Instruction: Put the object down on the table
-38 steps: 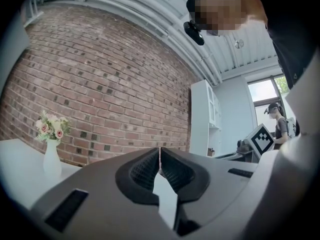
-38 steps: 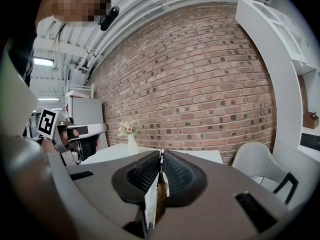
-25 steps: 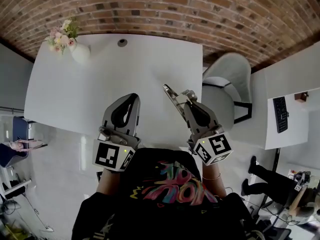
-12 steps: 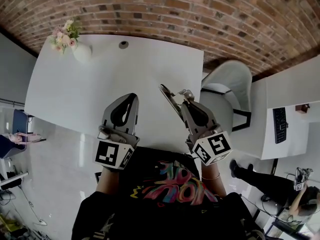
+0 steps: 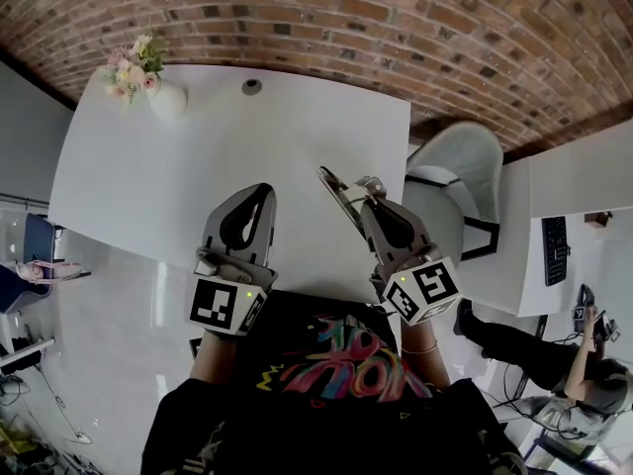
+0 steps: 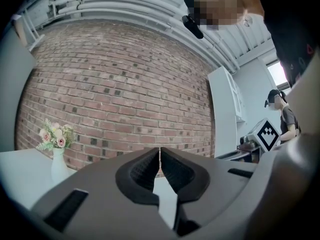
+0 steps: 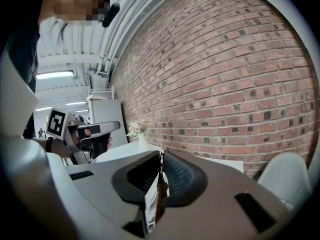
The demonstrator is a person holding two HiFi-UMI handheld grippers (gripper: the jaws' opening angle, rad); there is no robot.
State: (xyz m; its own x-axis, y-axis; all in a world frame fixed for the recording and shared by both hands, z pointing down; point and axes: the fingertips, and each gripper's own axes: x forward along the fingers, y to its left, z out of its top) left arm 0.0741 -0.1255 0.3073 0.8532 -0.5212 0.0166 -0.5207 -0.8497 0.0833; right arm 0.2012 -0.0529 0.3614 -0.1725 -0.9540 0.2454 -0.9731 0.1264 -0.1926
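Note:
My right gripper [image 5: 368, 186] hovers over the near right part of the white table [image 5: 148, 176], shut on a thin flat packet [image 5: 334, 188] that sticks out from its tips towards the left. In the right gripper view the packet [image 7: 152, 199] stands on edge between the ribbed pads, white and brown, with the right gripper [image 7: 161, 156] raised towards the brick wall. My left gripper [image 5: 259, 190] is held beside it over the table's near edge. Its jaws meet in the left gripper view, where the left gripper [image 6: 159, 151] holds nothing.
A white vase of flowers [image 5: 158, 92] stands at the table's far left corner and a round cable hole [image 5: 252, 86] lies at the far edge. A grey chair [image 5: 455, 166] stands right of the table. Beyond it is a second desk with a keyboard [image 5: 554, 236].
Both grippers stay almost where they were, the packet still in the right one. A person at the lower right has moved across the floor.

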